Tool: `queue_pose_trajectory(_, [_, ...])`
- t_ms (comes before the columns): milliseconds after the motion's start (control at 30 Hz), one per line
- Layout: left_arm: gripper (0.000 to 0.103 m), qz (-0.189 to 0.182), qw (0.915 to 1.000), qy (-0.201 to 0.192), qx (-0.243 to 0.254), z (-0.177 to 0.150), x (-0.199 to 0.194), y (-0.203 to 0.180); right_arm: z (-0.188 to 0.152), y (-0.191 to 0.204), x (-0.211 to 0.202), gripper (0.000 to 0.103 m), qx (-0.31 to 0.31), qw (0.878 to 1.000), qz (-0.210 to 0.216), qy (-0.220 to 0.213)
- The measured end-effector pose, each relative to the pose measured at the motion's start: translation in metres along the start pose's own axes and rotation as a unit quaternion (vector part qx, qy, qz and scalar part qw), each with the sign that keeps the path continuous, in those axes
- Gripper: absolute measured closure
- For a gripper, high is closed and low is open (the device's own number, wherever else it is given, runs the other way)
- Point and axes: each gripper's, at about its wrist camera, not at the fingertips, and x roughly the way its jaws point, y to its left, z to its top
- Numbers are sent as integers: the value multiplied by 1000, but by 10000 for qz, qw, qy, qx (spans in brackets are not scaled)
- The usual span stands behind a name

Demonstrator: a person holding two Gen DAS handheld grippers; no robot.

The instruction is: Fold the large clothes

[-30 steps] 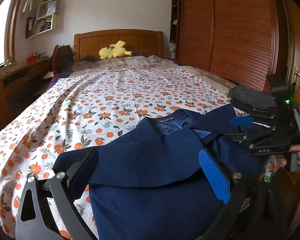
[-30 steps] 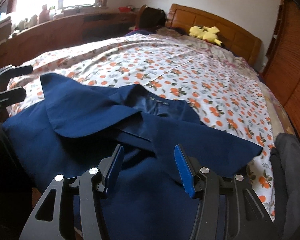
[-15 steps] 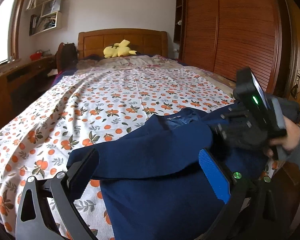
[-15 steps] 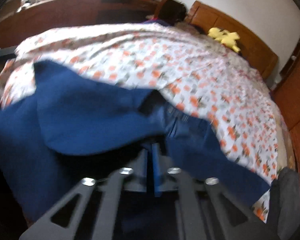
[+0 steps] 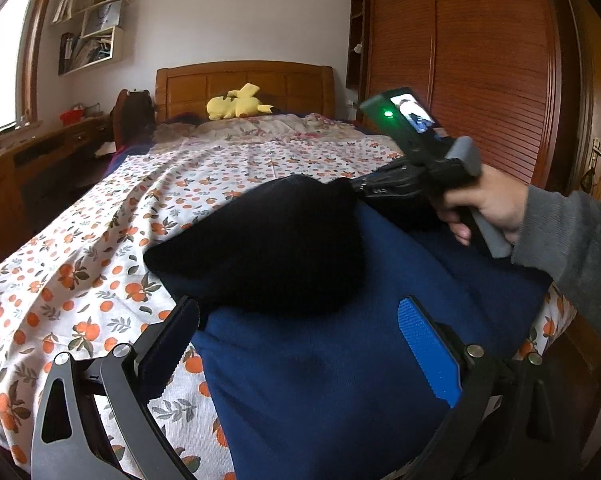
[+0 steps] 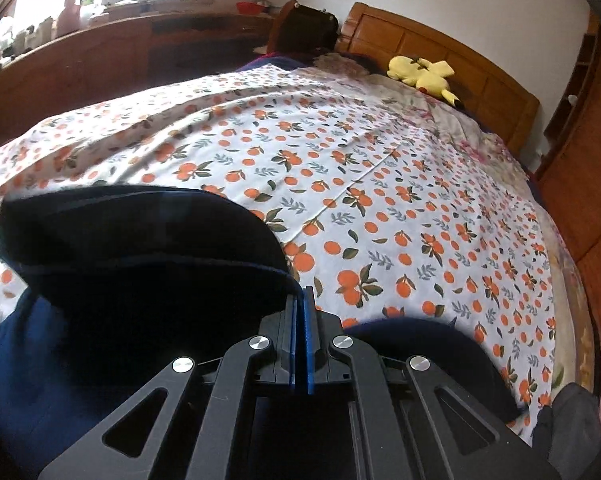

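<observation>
A navy blue jacket (image 5: 340,360) lies at the foot of the bed on an orange-print sheet (image 5: 100,264). My right gripper (image 6: 300,312) is shut on the jacket's edge (image 6: 160,248) and holds that part lifted above the rest. It also shows in the left wrist view (image 5: 360,190), pinching the raised dark flap (image 5: 268,248). My left gripper (image 5: 296,344) is open and empty, its fingers low over the jacket's near part, the left finger (image 5: 168,344) over the sheet beside it.
A yellow plush toy (image 5: 236,106) lies by the wooden headboard (image 5: 244,80). A wooden wardrobe (image 5: 480,64) stands on the right. A desk (image 6: 100,48) runs under the window on the left. A dark grey garment (image 6: 572,420) lies at the bed's right corner.
My right gripper closed on the jacket's upper part and lifted it up and toward the headboard. The left gripper stayed open and rose slightly.
</observation>
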Motion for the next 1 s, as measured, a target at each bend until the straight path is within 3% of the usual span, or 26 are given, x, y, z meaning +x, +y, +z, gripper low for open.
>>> queue_pose_trajectory(133, [3, 14, 10000, 34, 8, -2, 3, 1, 4, 3, 6, 97, 5, 9998, -201, 7])
queue_pose_trajectory(167, [3, 15, 10000, 35, 7, -2, 3, 1, 4, 2, 5, 85, 31, 9997, -234, -35])
queue_pose_trajectory(233, [3, 26, 10000, 52, 3, -3, 4, 2, 5, -1, -1, 72, 88, 9995, -250, -162])
queue_pose_trajectory(433, [3, 17, 10000, 64, 11, -3, 5, 0, -5, -27, -22, 71, 220, 9991, -263, -252])
queue_pose_trajectory(633, [3, -13, 10000, 57, 51, -3, 6, -4, -35, -78, -25, 71, 627, 9964, -569, -28])
queue_pose_trajectory(767, [3, -22, 9999, 72, 79, -4, 7, -6, -62, -119, -14, 71, 999, 9911, -827, 295])
queue_pose_trajectory(1000, [3, -29, 9999, 109, 111, -4, 11, -9, -112, -174, 18, 68, 1872, 9724, -903, 1059])
